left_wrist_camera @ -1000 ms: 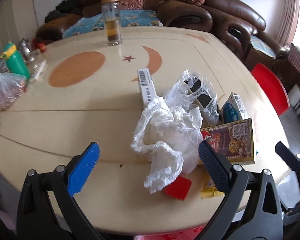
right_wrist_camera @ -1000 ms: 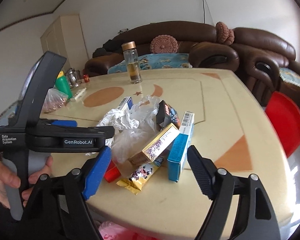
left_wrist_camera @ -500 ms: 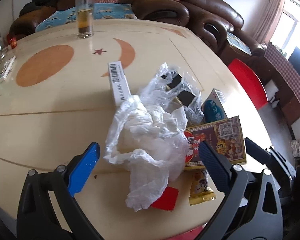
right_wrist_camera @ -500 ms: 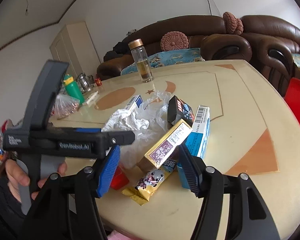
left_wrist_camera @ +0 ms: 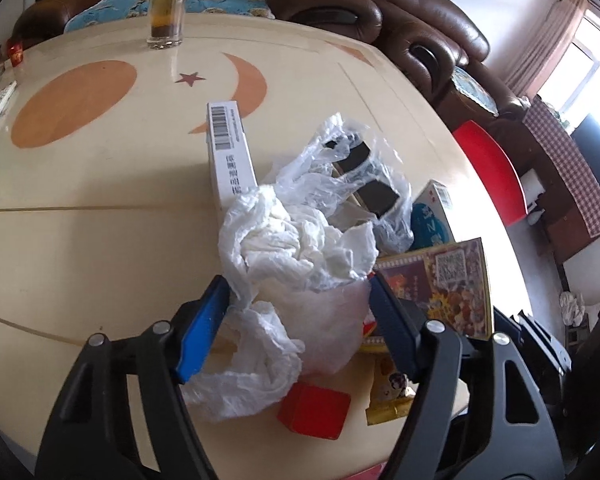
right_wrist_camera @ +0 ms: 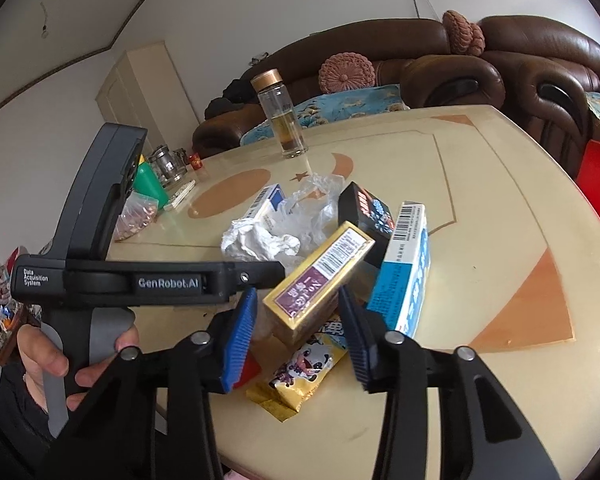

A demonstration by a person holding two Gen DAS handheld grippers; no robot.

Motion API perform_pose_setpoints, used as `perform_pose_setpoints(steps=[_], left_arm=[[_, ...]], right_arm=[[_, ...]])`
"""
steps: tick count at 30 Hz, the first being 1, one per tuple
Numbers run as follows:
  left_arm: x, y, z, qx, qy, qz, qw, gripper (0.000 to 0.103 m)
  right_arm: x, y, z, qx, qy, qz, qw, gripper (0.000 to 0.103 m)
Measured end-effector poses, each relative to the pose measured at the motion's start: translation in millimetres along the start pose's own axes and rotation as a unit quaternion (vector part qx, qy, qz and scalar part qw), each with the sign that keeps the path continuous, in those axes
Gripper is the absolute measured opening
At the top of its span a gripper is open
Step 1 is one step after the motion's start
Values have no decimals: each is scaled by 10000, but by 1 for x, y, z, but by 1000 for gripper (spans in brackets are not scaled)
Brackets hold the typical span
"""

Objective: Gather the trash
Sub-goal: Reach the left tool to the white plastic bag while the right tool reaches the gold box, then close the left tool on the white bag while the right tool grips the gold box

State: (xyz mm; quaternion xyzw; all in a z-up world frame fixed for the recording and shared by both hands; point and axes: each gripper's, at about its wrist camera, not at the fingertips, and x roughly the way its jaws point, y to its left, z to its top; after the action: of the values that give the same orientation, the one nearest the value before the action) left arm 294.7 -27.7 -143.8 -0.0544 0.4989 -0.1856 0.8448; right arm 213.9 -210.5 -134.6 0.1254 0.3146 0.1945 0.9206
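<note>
**Left wrist view: crumpled bag between the pads, gold box lined up on the right**

In your left wrist camera the left gripper (left_wrist_camera: 298, 320) straddles the crumpled white plastic bag (left_wrist_camera: 296, 248), which runs up toward 12 o'clock across the table (left_wrist_camera: 100, 208). Its jaws have just been closing; the blue pad (left_wrist_camera: 200, 332) brushes the film at 9 o'clock, yet the bag is not visibly pinched, so count it as released.

Your right gripper (right_wrist_camera: 298, 332) has also been closing, around the gold box (right_wrist_camera: 320, 276). That box's long axis slants toward 1 o'clock — its near end sits between the pads with gaps either side, ungripped. The right hand is nearer the box, the left nearer the bag.
</note>
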Motion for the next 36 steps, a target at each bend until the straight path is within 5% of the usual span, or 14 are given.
perform_pose_setpoints(steps=[7,13,17,25,36], left_arm=[[-19,5,8,-193,-243,-279,9991,71],[-8,3,20,-250,-162,-63,9995,70],[-3,11,21,-481,-71,-176,9987,47],[-6,15,20,-543,-108,4,9985,23],[-25,22,16,-681,-370,-134,9969,19]], right_arm=[[2,2,-1,-91,19,-90,9999,36],[4,0,1,-16,45,-82,10000,37],[7,4,1,-34,58,-72,10000,37],[10,4,6,254,45,-246,9994,37],[18,3,9,363,-61,-372,9986,37]])
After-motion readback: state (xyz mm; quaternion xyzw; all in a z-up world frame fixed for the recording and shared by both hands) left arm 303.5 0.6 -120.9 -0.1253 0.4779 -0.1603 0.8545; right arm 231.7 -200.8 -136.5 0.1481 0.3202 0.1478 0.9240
